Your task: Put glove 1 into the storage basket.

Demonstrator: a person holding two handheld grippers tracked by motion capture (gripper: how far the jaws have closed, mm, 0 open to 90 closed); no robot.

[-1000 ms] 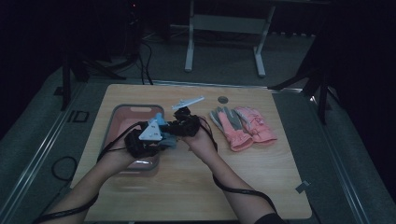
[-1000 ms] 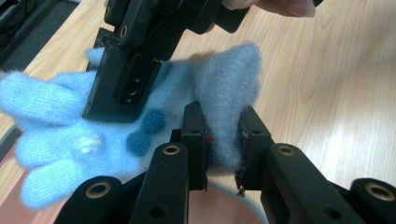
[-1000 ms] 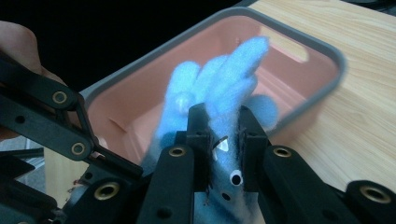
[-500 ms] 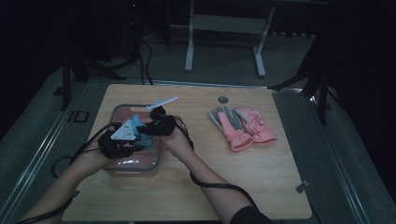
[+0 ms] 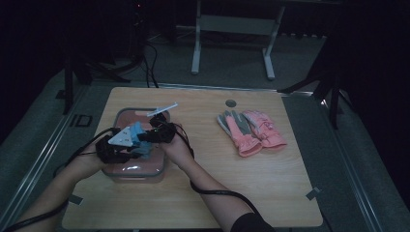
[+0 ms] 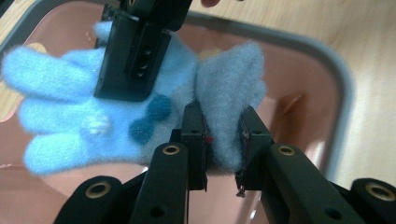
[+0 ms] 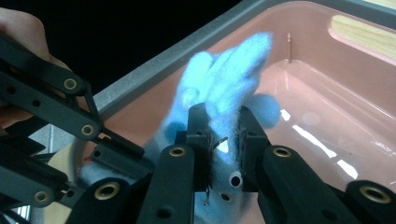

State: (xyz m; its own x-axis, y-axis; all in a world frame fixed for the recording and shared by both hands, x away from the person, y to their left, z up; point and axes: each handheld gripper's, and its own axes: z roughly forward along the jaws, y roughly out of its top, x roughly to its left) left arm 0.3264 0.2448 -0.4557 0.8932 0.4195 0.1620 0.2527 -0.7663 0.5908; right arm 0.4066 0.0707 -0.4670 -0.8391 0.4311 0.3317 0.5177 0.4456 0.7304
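Dim room, dark at edges. Light wood table (image 5: 270,193) with round grommet hole (image 5: 231,103) near far edge. Grey floor (image 5: 232,63) beyond. White metal frame (image 5: 232,24) at back. Black stands (image 5: 333,82) and cables (image 5: 150,67) either side.

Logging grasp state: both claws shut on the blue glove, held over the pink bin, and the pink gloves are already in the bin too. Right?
Not quite. The pink gloves lie on the table to the right of the pink bin, as the high view shows. The rest holds: the left claw and the right claw are both shut on the blue glove over the bin.
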